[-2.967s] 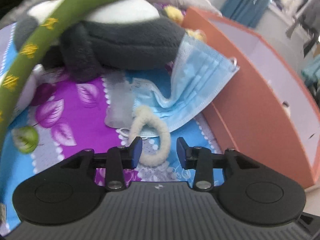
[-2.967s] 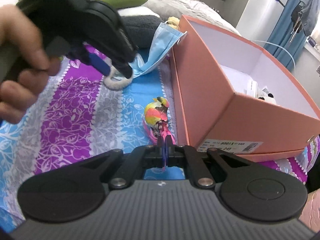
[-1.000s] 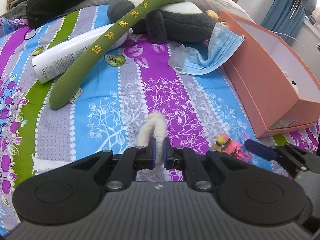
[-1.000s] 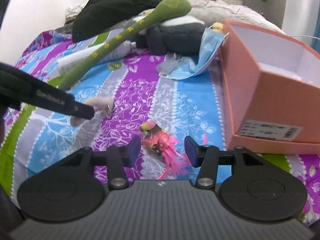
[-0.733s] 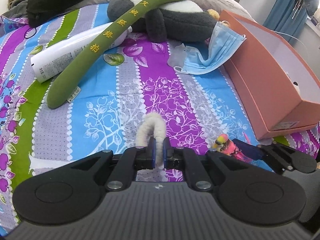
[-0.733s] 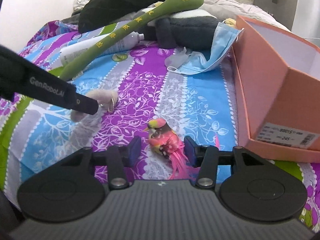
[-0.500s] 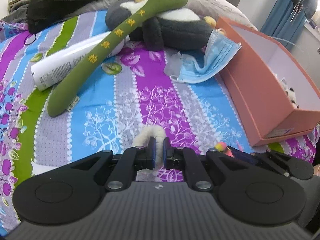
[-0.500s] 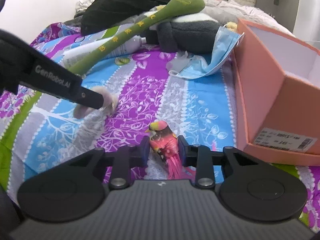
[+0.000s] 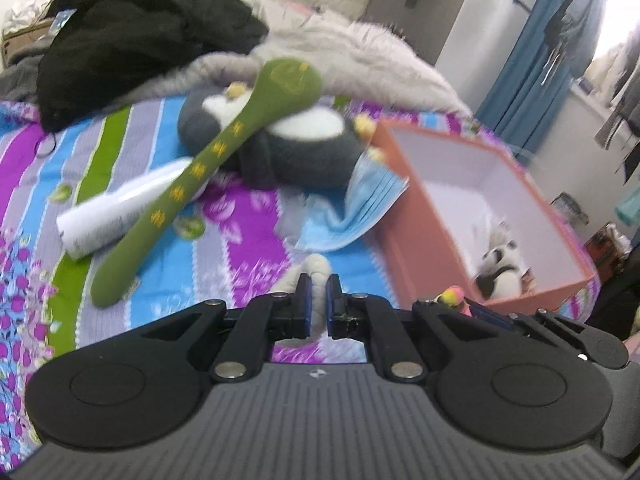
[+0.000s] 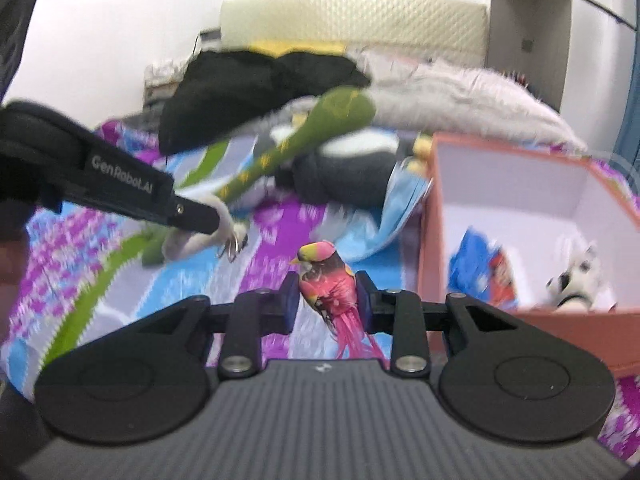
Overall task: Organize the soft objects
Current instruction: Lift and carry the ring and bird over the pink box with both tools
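Pink-feathered toy bird (image 10: 328,284), yellow and pink on the head, clamped at the body between the blue pads of the right gripper (image 10: 327,300), tail plumes trailing down toward the gripper's base, raised clear of the bedspread. Cream fuzzy loop (image 9: 316,280) pinched tight in the nearly closed left gripper (image 9: 317,300), its rounded top poking up past the pads; seen from the right wrist, hanging from the tips with a small metal ring (image 10: 234,248) at its end. Both held above a striped bedspread (image 9: 248,240) of purple, blue, grey and green with leaf prints.

Just to the right, an open salmon-coloured box (image 9: 416,240), white inside, holding a small black-and-white plush (image 9: 500,264) and something blue and red (image 10: 480,268), too blurred to name. Draped against the box's near-left wall, a light blue face mask (image 9: 360,208). Beyond it, a dark grey and white plush animal (image 9: 304,152), with a long green padded stick (image 9: 208,168) bearing yellow characters lying across it and over a white tube-shaped bottle (image 9: 116,216). Farther back, a heap of black clothing (image 9: 140,48) and a grey furry blanket (image 9: 360,56).
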`<state>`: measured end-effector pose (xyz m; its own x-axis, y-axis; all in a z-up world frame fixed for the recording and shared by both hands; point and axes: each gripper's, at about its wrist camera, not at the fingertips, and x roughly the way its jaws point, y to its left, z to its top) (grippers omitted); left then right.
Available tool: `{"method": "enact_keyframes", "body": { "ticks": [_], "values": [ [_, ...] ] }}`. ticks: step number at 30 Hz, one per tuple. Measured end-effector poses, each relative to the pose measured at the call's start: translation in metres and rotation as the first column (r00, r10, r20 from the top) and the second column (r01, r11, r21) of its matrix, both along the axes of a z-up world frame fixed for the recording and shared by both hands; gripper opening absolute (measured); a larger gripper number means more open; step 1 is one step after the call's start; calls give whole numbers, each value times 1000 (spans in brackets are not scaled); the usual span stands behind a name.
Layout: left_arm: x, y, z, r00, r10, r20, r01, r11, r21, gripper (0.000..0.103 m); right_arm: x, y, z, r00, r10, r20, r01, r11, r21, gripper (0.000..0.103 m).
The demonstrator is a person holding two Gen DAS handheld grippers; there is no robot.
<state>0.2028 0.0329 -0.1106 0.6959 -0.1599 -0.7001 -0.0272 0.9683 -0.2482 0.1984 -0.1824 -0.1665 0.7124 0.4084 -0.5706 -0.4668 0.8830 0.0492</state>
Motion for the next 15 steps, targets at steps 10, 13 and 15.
{"method": "enact_keyframes", "body": {
  "ticks": [10,13,15],
  "values": [
    [6,-26,68,990,-47,133,50,999,-18,8,7,-32,73,989,-57,136,50,997,55,33],
    [13,-38,84,985,-63,162,70,997,-38,8,15,-42,90,983,-86,164,76,995,68,33],
    [19,-46,91,981,-83,173,93,994,-50,8,19,-49,99,978,-102,184,90,994,69,33]
  ]
}}
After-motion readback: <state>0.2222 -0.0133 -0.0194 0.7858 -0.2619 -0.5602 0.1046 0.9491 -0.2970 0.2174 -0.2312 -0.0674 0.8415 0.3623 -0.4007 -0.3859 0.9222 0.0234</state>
